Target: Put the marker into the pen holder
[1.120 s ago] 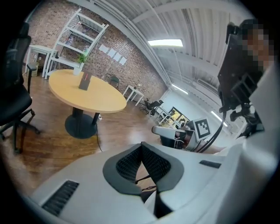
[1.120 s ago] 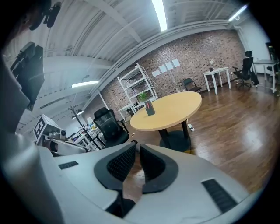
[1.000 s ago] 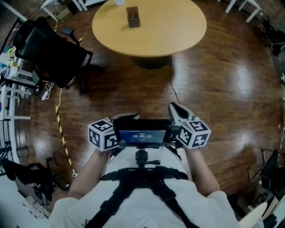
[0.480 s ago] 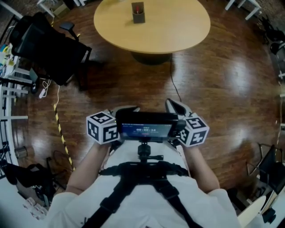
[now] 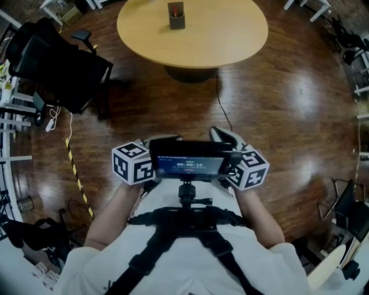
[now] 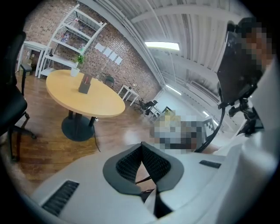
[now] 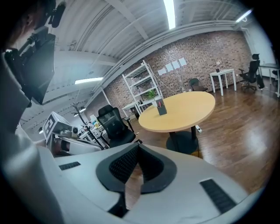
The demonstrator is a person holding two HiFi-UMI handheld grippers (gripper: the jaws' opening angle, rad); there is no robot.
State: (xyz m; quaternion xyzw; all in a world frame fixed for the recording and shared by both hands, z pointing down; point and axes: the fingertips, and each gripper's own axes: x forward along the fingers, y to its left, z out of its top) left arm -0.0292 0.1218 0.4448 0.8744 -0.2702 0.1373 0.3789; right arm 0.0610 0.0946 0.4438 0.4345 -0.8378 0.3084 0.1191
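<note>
The person stands well back from a round light-wood table on a dark glossy plank floor, with both tools drawn in close to the chest.

The left gripper and the right gripper sit at either side of a dark lit screen mounted on black harness straps over a white shirt. Their 2 marker cubes flank that screen.

In its own view the left gripper is clenched: the 2 ribbed black pads meet at the tip, and nothing is caught between them. The right gripper is clenched the same way, pads together and empty.

A small dark square pen holder stands upright on the table, toward its far side and well apart from both tools. A red tip pokes out of its top. It is too small for me to tell whether that is the marker, and I see no other marker on the table or in either tool. The same pen holder shows from the right gripper view, alone on the tabletop.

A black office chair stands to the left of the table. A thin dark cable trails across the floor from the table's base toward the person.
</note>
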